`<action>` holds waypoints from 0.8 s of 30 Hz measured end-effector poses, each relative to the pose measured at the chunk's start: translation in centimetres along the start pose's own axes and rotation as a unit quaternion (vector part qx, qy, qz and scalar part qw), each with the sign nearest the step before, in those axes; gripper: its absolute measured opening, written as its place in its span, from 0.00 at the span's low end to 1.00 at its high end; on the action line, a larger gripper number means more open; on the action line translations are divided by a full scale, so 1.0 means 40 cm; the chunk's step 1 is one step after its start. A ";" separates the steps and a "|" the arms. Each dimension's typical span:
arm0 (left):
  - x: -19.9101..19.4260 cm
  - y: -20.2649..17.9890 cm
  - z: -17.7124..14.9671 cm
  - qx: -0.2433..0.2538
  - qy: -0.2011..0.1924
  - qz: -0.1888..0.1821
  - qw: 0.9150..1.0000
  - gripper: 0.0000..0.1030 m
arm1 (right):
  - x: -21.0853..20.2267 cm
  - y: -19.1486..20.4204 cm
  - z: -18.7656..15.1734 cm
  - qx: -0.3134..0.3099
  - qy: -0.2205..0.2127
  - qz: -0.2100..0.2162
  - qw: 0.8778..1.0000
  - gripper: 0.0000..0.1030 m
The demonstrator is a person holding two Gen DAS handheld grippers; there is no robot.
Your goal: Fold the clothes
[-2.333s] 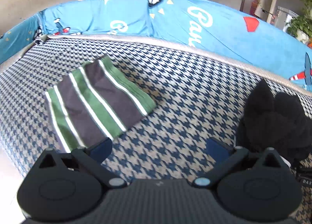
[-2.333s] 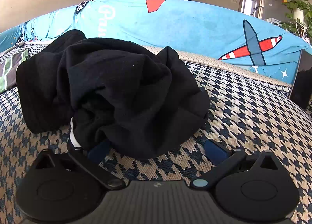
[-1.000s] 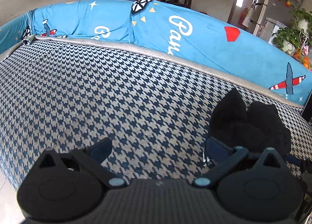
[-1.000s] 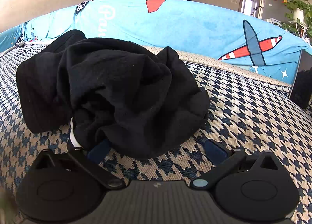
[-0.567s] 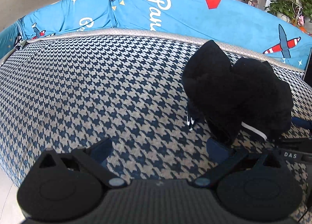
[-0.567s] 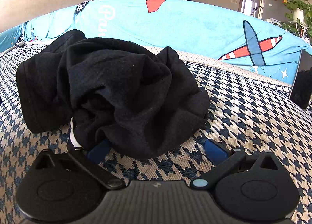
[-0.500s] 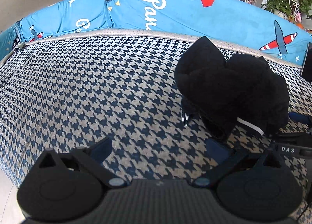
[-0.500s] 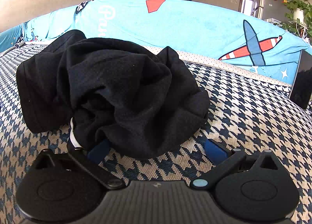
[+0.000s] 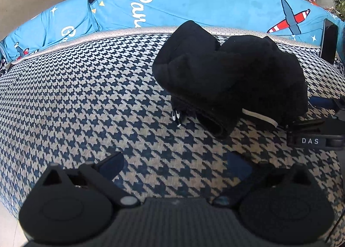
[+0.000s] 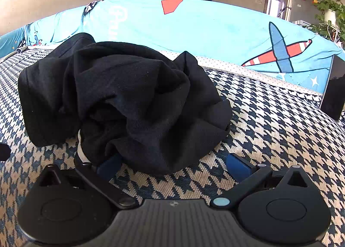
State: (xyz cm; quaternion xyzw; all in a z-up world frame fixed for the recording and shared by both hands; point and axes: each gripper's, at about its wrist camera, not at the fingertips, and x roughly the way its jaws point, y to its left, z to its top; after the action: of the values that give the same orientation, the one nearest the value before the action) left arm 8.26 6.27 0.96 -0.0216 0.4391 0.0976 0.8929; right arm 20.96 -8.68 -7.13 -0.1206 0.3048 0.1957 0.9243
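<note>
Black garment point(image 10: 127, 104) lies crumpled on the houndstooth sofa point(image 9: 86, 100). Right gripper point(image 10: 172, 163) spreads wide at its near edge; left gripper point(image 9: 176, 160) gapes empty, nearby.

A crumpled black garment point(image 9: 228, 79) lies in a heap on the houndstooth cushion point(image 9: 86, 100), a thin white trim showing along its lower edge. The left gripper point(image 9: 175, 162) hovers low over bare cushion just in front of it, jaws spread wide, nothing between them. The right gripper point(image 9: 319, 115), labelled "DAS", touches the heap's right side. A blue printed cover point(image 9: 172, 5) drapes the backrest behind.
</note>
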 end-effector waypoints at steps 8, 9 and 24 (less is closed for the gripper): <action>0.017 -0.014 0.023 0.020 0.009 -0.007 1.000 1.00 | -0.001 0.001 0.001 0.000 0.000 0.000 1.000 1.00; 0.019 -0.012 0.027 0.017 0.011 -0.011 1.000 1.00 | -0.001 0.001 0.001 0.000 0.000 0.000 1.000 1.00; 0.026 -0.015 0.049 0.009 0.017 -0.029 0.999 1.00 | -0.016 0.022 0.016 0.030 0.031 -0.032 0.999 1.00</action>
State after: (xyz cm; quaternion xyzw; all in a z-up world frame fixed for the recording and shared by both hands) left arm 10.52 6.07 1.32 -0.0283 0.4544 0.0673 0.8878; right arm 20.43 -7.87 -6.33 -0.1086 0.3347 0.1528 0.9235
